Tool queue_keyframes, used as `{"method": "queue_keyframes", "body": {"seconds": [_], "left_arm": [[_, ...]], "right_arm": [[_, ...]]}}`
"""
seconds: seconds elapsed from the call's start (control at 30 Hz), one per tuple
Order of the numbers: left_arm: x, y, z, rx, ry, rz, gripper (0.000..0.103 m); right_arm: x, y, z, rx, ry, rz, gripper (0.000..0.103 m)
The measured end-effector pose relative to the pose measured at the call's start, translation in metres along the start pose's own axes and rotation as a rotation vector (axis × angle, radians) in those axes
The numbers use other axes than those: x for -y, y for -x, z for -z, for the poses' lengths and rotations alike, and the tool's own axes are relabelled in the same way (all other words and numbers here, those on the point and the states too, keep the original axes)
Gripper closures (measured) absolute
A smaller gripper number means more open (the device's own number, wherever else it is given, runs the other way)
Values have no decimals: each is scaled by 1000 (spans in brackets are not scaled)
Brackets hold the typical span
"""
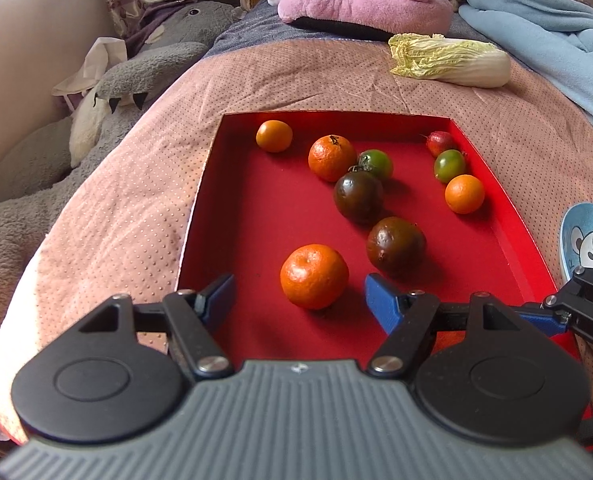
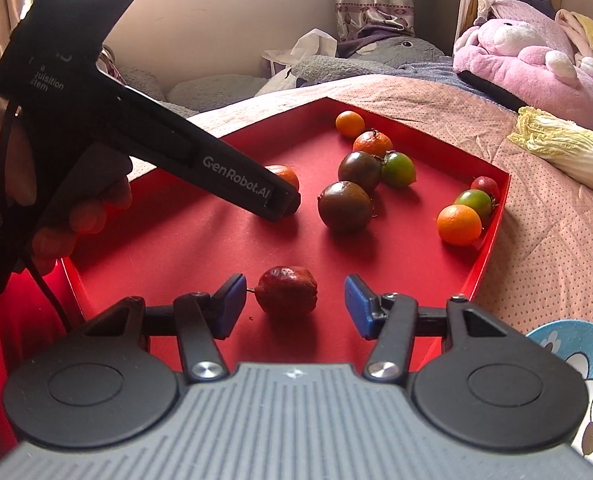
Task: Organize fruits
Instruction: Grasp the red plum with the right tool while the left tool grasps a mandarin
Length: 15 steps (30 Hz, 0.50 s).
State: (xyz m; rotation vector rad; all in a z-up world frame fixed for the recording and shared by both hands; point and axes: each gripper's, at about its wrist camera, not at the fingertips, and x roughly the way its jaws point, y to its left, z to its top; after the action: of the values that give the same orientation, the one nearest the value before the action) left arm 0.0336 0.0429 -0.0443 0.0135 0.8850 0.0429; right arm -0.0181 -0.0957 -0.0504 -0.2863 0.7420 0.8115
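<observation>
A bed covered with a dotted pink blanket [image 1: 136,184] fills both views, with a pink plush toy [image 1: 360,0], a grey plush toy [image 1: 168,52] and a napa cabbage [image 1: 452,60] lying beyond a shallow red tray [image 1: 216,208] that holds the fruit.

The left wrist view looks down the tray. The left gripper [image 1: 299,286] has its blue jaws apart on either side of a large mandarin [image 1: 314,276], which sits on the tray floor between them with a gap at each pad. Past it lie two dark tomatoes [image 1: 396,250], another mandarin [image 1: 332,158] touching a green tomato [image 1: 376,164], and a small orange [image 1: 274,135] near the far left corner. Along the right wall sit a small red fruit [image 1: 440,143], a second green tomato [image 1: 450,165] and an orange [image 1: 464,194]. A blue cartoon bowl [image 1: 588,240] stands just outside the tray's right edge.

Only the right wrist view shows a wrinkled dark red fruit [image 2: 286,290] at the near end of the tray. The right gripper [image 2: 294,304] brackets it with jaws apart: the stem end nearly meets the left pad, while the right pad stands clear. This view also shows the person's hand [image 2: 68,200] holding the left gripper's black handle, whose tip hides most of the large mandarin.
</observation>
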Motion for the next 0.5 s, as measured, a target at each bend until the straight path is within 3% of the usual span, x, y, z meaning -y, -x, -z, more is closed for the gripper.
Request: {"method": "queue_keyframes", "body": {"seconds": [0.4, 0.5], "left_arm": [[-4, -13, -1, -48, 31, -1, 30], [-5, -14, -2, -45, 37, 0, 30]], "right_arm": [[0, -7, -1, -23, 9, -4, 42], [2, -8, -1, -31, 8, -11, 51]]}}
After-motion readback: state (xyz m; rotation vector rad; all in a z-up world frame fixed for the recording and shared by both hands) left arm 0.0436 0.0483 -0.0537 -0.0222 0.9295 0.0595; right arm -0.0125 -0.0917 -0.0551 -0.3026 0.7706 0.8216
